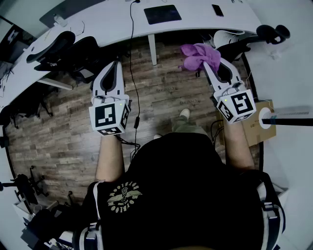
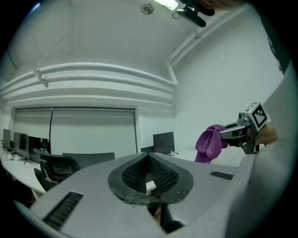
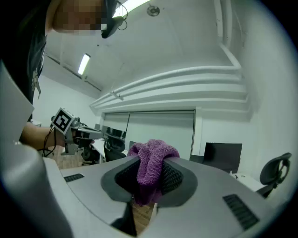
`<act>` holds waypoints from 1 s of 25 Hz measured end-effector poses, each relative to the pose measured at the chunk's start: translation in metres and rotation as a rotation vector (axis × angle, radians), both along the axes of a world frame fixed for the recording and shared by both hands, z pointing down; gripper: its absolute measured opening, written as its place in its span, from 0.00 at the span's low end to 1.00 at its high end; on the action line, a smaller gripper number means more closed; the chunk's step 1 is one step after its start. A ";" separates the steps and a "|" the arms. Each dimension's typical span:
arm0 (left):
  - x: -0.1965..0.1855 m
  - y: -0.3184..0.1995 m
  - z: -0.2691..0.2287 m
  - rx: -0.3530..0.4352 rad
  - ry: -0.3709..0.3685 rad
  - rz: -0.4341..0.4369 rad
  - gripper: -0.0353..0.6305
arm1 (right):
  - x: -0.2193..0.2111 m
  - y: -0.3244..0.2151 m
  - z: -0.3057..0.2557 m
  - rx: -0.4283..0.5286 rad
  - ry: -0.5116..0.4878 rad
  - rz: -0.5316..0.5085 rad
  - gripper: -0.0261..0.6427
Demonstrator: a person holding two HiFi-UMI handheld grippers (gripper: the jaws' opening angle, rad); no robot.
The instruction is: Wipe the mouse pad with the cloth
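Purple cloth (image 1: 198,54) bunched in the clenched right gripper (image 1: 207,63) hides its tips; left gripper (image 1: 116,62) closed, empty

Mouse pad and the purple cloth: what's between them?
In the head view, only bare white desk separates the mouse pad from the cloth in the right gripper.

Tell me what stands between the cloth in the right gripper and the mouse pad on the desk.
Nothing visible does. The right gripper holds the purple cloth over the floor, short of the desk; the mouse pad lies uncovered ahead and leftward. The office chair sits right of that path.
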State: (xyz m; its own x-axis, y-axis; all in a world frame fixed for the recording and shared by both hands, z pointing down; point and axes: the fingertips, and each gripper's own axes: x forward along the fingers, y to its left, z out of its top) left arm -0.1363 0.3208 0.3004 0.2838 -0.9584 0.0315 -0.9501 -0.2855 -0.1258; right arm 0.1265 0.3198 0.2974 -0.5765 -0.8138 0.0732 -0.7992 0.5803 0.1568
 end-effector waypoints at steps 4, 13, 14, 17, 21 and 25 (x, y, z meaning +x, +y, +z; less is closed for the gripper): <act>-0.012 0.009 0.003 0.005 0.032 -0.007 0.06 | -0.007 0.004 0.004 -0.001 -0.013 -0.001 0.16; -0.002 -0.026 0.032 -0.043 0.046 -0.010 0.06 | 0.012 -0.033 0.016 -0.038 -0.043 0.017 0.16; 0.002 -0.033 0.032 -0.047 0.036 -0.004 0.06 | 0.016 -0.041 0.019 -0.048 -0.042 0.024 0.16; 0.006 -0.058 0.032 -0.059 0.011 0.002 0.06 | 0.023 -0.071 0.031 -0.073 -0.058 0.031 0.16; 0.005 -0.095 0.021 -0.029 0.005 -0.023 0.06 | 0.025 -0.109 0.035 -0.069 -0.091 0.005 0.16; 0.011 -0.131 0.007 0.011 0.022 -0.046 0.06 | 0.032 -0.137 0.036 -0.076 -0.090 -0.013 0.16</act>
